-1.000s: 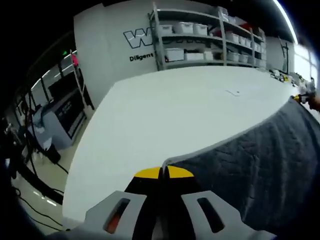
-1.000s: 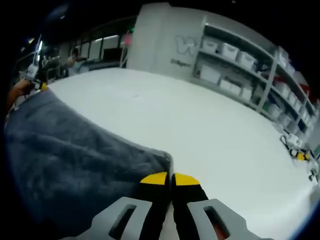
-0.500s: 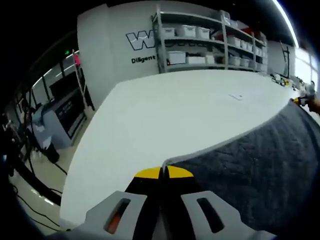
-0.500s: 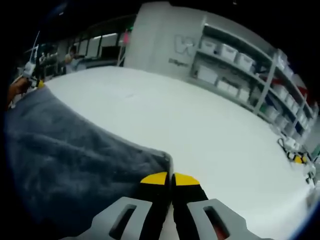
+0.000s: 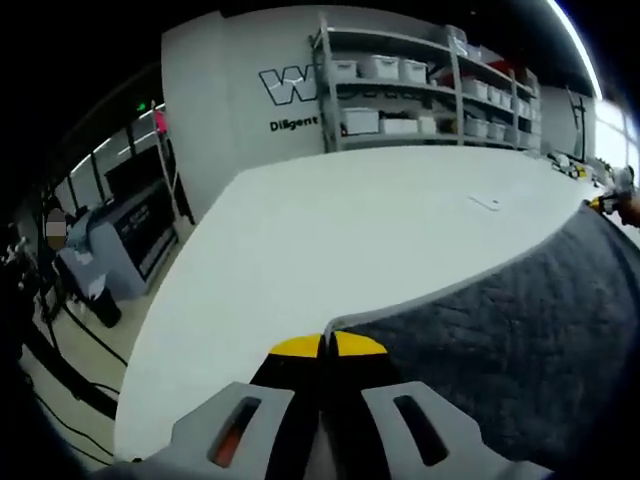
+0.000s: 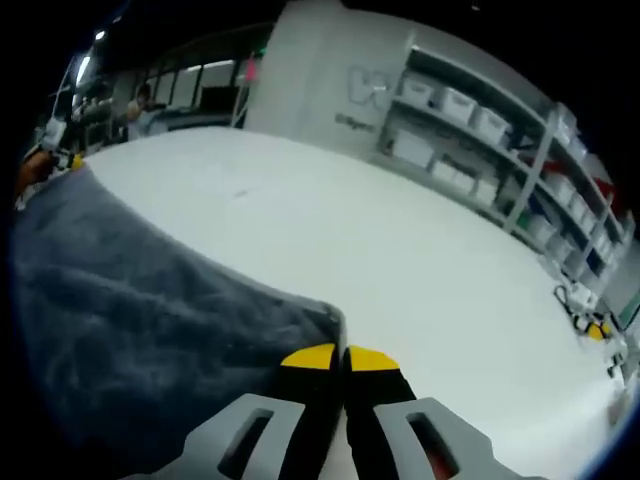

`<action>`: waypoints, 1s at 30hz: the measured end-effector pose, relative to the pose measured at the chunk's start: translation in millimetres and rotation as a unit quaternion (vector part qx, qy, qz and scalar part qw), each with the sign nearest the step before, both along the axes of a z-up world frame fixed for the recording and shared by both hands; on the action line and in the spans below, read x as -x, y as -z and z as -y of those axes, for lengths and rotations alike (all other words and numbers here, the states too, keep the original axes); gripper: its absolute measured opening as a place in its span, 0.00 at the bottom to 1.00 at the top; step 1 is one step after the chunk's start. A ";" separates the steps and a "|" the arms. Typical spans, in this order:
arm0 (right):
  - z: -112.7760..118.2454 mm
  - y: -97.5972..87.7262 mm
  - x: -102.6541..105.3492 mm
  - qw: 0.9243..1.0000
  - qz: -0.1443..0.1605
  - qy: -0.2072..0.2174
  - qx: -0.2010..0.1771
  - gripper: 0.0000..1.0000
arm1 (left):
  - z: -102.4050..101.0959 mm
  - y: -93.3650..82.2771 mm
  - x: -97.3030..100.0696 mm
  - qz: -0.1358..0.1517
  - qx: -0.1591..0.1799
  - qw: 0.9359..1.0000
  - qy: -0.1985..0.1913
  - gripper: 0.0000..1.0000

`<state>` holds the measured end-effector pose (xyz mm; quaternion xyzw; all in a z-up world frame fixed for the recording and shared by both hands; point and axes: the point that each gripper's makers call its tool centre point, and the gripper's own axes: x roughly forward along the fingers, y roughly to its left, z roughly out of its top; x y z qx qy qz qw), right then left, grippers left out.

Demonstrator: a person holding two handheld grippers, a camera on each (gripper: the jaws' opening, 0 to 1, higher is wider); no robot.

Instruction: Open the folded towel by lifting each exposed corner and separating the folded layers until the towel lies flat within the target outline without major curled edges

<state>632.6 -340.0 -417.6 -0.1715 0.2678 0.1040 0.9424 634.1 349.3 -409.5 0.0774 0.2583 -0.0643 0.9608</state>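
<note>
The white desk [image 5: 330, 230] was huge. The grey towel [image 5: 510, 330] stretched between both grippers, up off the desk, one corner in each. Looked soft, floppy and fairly light, so I'd say corners were the right place to hold. Left gripper [image 5: 320, 347] and right gripper [image 6: 343, 356] both had jaws pressed together, pinching a towel corner.

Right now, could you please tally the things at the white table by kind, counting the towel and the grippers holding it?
Grey towel: 1
Grippers, left gripper and right gripper, each shut on a towel corner: 2
White table: 1
Total: 4
</note>
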 end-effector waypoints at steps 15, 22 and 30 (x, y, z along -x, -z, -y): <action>0.3 1.2 -22.9 1.000 -0.004 0.009 0.011 0.00 | -10.7 -1.3 -48.9 -0.001 -0.019 1.000 0.004 0.01; -0.3 1.5 -33.1 1.000 -0.005 0.015 0.006 0.00 | -17.7 -1.4 -74.4 -0.003 -0.015 1.000 0.010 0.01; -2.0 1.1 -41.4 1.000 -0.008 0.022 0.007 0.00 | -17.3 -0.2 -94.5 -0.008 -0.013 1.000 0.002 0.01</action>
